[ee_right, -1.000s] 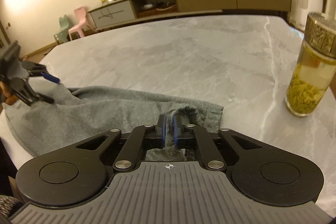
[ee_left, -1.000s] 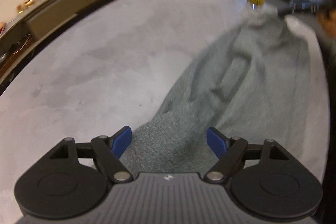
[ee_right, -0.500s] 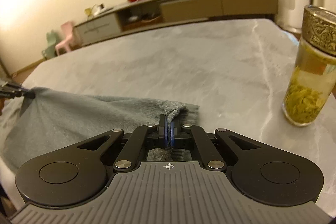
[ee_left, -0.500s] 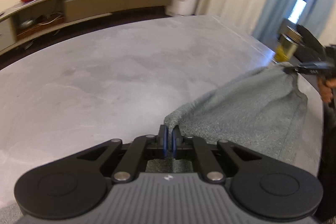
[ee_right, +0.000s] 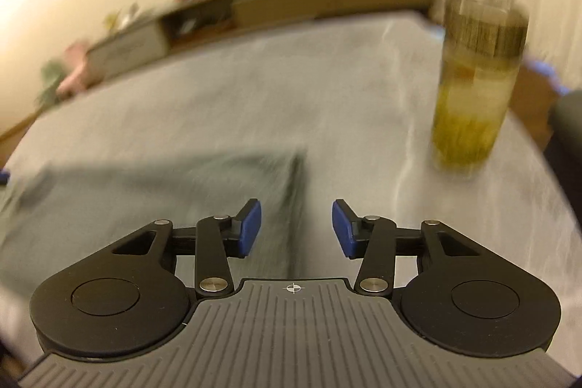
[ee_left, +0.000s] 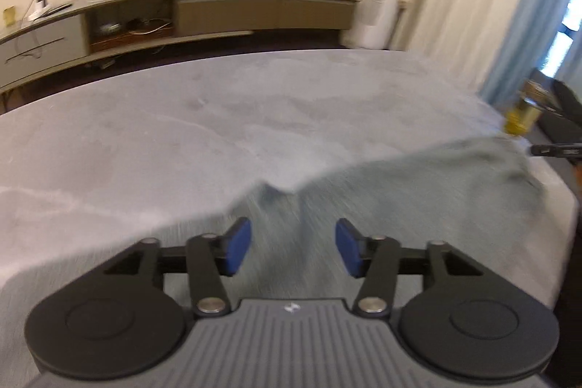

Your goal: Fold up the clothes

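Left wrist view: my left gripper hangs over one grey garment lying on the marble table, its blue pads spreading apart with cloth under the gap but nothing pinched. At the far right edge stands one bottle, blurred. From the right wrist view, my right gripper is also opening, jaws apart above the garment's folded edge, gripping nothing. To the right stands one glass bottle holding yellow-green tea with leaves settled low.
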A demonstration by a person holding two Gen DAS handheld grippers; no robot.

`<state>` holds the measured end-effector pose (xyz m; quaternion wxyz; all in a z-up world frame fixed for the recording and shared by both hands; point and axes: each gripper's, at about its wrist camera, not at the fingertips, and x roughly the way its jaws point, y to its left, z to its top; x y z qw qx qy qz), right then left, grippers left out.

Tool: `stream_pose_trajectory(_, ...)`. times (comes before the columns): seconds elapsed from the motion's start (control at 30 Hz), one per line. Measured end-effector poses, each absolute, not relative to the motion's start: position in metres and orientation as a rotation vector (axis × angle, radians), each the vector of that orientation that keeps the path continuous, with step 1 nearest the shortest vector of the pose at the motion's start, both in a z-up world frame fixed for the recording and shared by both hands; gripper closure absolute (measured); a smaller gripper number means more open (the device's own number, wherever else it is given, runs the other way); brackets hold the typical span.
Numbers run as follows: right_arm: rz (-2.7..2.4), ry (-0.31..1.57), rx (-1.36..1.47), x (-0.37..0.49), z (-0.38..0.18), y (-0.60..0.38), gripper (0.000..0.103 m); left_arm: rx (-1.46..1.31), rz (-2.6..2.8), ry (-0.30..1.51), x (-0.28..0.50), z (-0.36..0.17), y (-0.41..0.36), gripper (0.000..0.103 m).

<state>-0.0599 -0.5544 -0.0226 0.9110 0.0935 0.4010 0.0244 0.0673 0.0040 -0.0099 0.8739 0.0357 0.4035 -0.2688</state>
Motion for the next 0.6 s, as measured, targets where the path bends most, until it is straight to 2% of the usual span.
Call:
stream_pose_trajectory(0.13,0.082,0.907,0.173,-0.073,-0.038,-0.549,0.06,0.077,-0.592,0.89,0.036,-0.022,0.004,0.045)
stream_pose_trajectory(0.17,0.096,0.922,0.18,-0.073,-0.041,-0.548,0.064,0.072,-0.609,0.901,0.03,-0.027,0.001,0.045)
stream_pose_trajectory(0.2,0.112,0.934,0.169,-0.072,-0.042,-0.543,0.074,0.074,-0.625,0.91,0.024,-0.031,-0.003,0.045)
stream_pose_trajectory(0.23,0.111,0.937,0.129,-0.071,-0.042,-0.534,0.097,0.081,-0.637,0.916,0.02,-0.035,-0.007,0.045)
stream_pose_trajectory(0.27,0.105,0.931,0.086,-0.07,-0.04,-0.527,0.101,0.09,-0.647,0.922,0.017,-0.039,-0.012,0.045)
stream_pose_trajectory(0.43,0.109,0.805,-0.028,-0.059,0.002,-0.497,0.103,0.121,-0.671,0.951,0.007,-0.057,-0.03,0.045)
stream_pose_trajectory(0.57,0.18,0.526,-0.024,-0.077,0.053,-0.49,0.103,0.116,-0.653,0.965,0.005,-0.064,-0.029,0.046)
stream_pose_trajectory(0.6,0.165,0.522,-0.002,-0.079,0.056,-0.494,0.103,0.113,-0.656,0.97,0.004,-0.065,-0.028,0.046)
